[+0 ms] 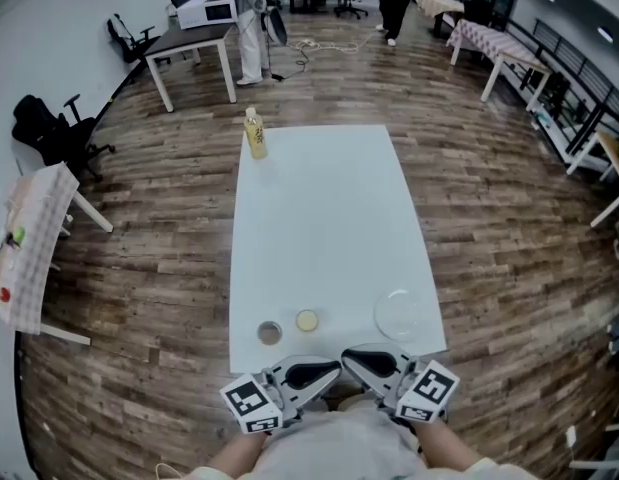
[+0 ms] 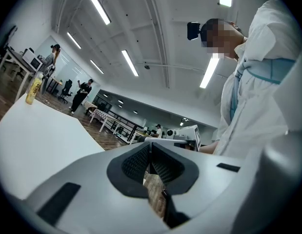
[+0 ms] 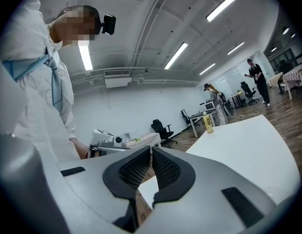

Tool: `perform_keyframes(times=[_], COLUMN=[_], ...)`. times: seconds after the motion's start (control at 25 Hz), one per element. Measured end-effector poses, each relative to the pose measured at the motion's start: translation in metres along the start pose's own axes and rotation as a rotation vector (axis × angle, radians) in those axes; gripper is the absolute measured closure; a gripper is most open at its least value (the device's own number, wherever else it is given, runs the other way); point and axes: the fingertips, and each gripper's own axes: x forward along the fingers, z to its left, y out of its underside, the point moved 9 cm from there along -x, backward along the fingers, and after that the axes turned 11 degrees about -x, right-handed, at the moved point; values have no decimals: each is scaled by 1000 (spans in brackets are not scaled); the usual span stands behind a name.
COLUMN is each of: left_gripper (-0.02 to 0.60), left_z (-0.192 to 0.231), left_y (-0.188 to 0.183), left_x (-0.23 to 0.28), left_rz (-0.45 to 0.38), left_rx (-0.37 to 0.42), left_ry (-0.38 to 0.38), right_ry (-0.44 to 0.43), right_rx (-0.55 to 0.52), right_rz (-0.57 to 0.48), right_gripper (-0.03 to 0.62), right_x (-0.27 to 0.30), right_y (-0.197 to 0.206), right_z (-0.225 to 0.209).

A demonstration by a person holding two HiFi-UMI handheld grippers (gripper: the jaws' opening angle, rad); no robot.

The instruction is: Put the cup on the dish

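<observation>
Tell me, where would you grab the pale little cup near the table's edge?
Likely by its wall at the rim: the pale cup stands upright, mouth up, so one jaw inside and one outside could pinch it. Come from the near edge with the right gripper, now shut; a darker cup sits close on its left.

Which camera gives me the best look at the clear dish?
The head view. There the clear dish lies in full sight from above, near the right corner of the table closest to the person. Neither gripper view shows the dish; each catches only tabletop and the far bottle.
</observation>
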Motion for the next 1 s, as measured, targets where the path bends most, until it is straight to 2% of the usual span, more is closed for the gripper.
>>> perform_keyframes(times=[0.44, 0.6, 0.64, 0.72, 1.0], left_gripper=[565, 565, 565, 566, 565], left_z=[6, 10, 11, 12, 12], left_y=[1, 6, 9, 10, 8], left_x=[-5, -8, -9, -11, -18], left_rz=[22, 44, 52, 60, 73], left_rx=[25, 23, 22, 21, 19], left_ry=[-14, -21, -22, -23, -34], right_ry=[34, 50, 50, 49, 48], right_rx=[-103, -104, -96, -85, -102], right_rz=[52, 62, 66, 84, 145], right_gripper=[559, 554, 531, 443, 353], right_x=[21, 33, 36, 43, 65], right_y=[37, 55, 59, 68, 92], right_z=[-29, -40, -42, -45, -52])
